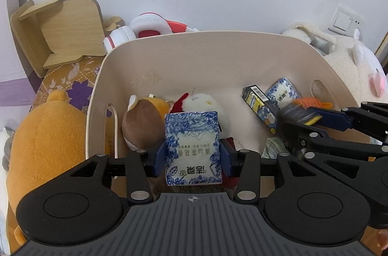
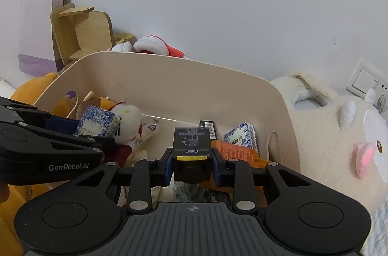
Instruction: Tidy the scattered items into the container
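Note:
A beige bin stands below both grippers. My left gripper is shut on a blue-and-white tissue pack, held upright over the bin's left half. My right gripper stands over the right half. A blurred black box with a yellow strip sits between its pads, and a thin gap shows on each side. In the bin lie a brown plush, a white plush, a second tissue pack, a dark barcoded box and an orange box.
A large orange plush lies against the bin's left wall. A big white plush presses its right side. Behind the bin are a wooden stand and red-and-white headphones. A wall switch is at the right.

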Tool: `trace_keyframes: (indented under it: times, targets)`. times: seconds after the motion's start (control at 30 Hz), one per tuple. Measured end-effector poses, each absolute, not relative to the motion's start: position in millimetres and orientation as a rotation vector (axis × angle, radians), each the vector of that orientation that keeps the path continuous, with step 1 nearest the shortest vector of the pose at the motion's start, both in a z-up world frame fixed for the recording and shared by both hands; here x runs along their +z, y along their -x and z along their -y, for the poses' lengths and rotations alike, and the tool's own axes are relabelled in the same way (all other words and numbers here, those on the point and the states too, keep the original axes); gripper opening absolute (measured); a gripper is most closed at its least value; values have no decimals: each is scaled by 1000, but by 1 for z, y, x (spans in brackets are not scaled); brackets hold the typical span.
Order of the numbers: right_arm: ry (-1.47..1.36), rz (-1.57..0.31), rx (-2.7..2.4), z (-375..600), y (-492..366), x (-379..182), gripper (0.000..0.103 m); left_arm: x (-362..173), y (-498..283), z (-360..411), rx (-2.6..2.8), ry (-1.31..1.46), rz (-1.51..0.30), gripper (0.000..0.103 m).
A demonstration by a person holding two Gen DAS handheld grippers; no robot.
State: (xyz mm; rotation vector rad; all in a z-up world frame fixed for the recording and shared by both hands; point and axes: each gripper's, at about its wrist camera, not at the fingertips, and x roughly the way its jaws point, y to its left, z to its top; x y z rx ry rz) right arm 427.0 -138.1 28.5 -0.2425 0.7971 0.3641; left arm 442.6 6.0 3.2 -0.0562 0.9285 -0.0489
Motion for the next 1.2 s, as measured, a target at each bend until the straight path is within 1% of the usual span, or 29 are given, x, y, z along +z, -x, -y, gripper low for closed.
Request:
trace_keyframes:
  times: [0.03, 0.07, 0.1, 0.17, 0.2, 0.23, 0.27, 0.3, 0.47, 0.53, 0.73, 0.87, 1.07, 1.2]
  targets:
    - [238, -792, 365, 138, -426, 29, 42, 4, -442, -7, -44, 61, -932, 53]
    - [232, -787, 361, 139, -426, 31, 53, 4, -441, -8, -43, 69, -932, 54]
    - [230, -779, 350, 139, -425, 32, 56, 5, -440, -9, -51, 78, -932, 55]
    - [226, -765, 347, 142, -423, 36, 58, 7, -439, -9, -66, 82, -932, 59]
    - [218, -761, 345, 144, -423, 38, 61, 8, -437, -8, -68, 79, -929, 59]
    - [209, -754, 340, 147, -422, 41, 63, 9, -436, -6, -67, 75, -925, 63]
    - [200, -745, 332, 149, -422, 43, 68, 10, -434, -5, -63, 72, -918, 69]
    - [192, -735, 323, 152, -421, 46, 70, 12, -432, -4, -55, 70, -908, 72]
    - [138, -722, 315, 166, -420, 56, 75, 20, -426, -5, -70, 90, -896, 81]
    - [132, -718, 309, 169, -418, 58, 76, 23, -424, -4, -64, 88, -891, 82]
    - [126, -716, 304, 173, -413, 61, 80, 27, -419, -3, -69, 89, -901, 83]
    - [119, -707, 297, 176, -409, 63, 88, 31, -414, -1, -63, 74, -893, 83]
    - [101, -707, 297, 181, -403, 67, 91, 35, -406, 2, -51, 68, -884, 83]
    - [94, -701, 295, 182, -399, 70, 96, 37, -400, 3, -42, 58, -882, 83]
